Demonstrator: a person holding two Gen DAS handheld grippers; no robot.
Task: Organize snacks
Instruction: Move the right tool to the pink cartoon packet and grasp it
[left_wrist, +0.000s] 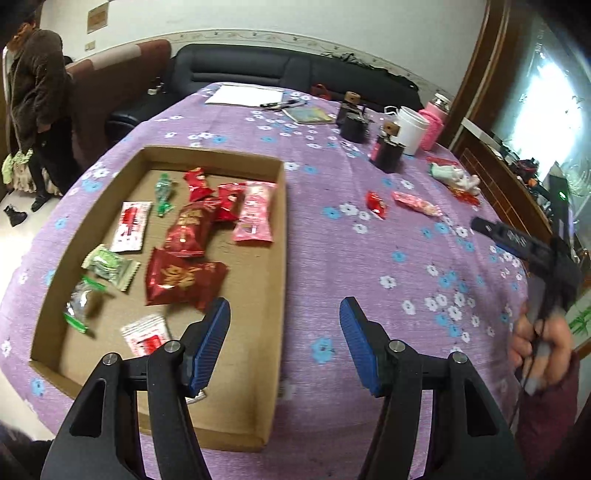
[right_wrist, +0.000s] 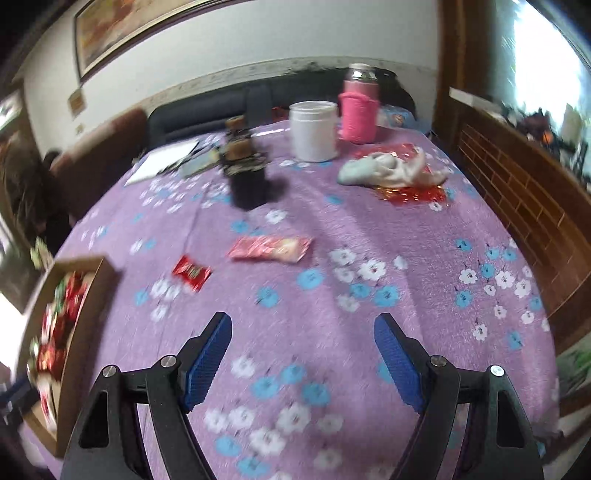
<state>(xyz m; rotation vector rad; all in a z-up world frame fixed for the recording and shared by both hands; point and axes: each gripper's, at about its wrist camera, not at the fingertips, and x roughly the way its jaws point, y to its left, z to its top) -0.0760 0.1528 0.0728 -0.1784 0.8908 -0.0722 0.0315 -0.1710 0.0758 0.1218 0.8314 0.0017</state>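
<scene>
A shallow cardboard box (left_wrist: 275, 236) on the purple flowered table holds several wrapped snacks, red, pink, green and white. My left gripper (left_wrist: 284, 314) is open and empty, hovering over the box's right wall. Two snacks lie loose on the cloth: a small red packet (left_wrist: 376, 204) (right_wrist: 191, 274) and a long pink packet (left_wrist: 416, 203) (right_wrist: 270, 249). My right gripper (right_wrist: 303, 328) is open and empty above the cloth, short of both packets. It also shows in the left wrist view (left_wrist: 480, 225) at the right. The box (right_wrist: 94, 291) is at the right wrist view's left edge.
At the far side stand a white jar (right_wrist: 313, 131), a pink-sleeved bottle (right_wrist: 358, 107), dark bottles (right_wrist: 245, 166) (left_wrist: 387, 149), and a white cloth on red foil (right_wrist: 391, 171). Papers (left_wrist: 245, 95) lie at the back. A person (left_wrist: 35, 96) stands at left.
</scene>
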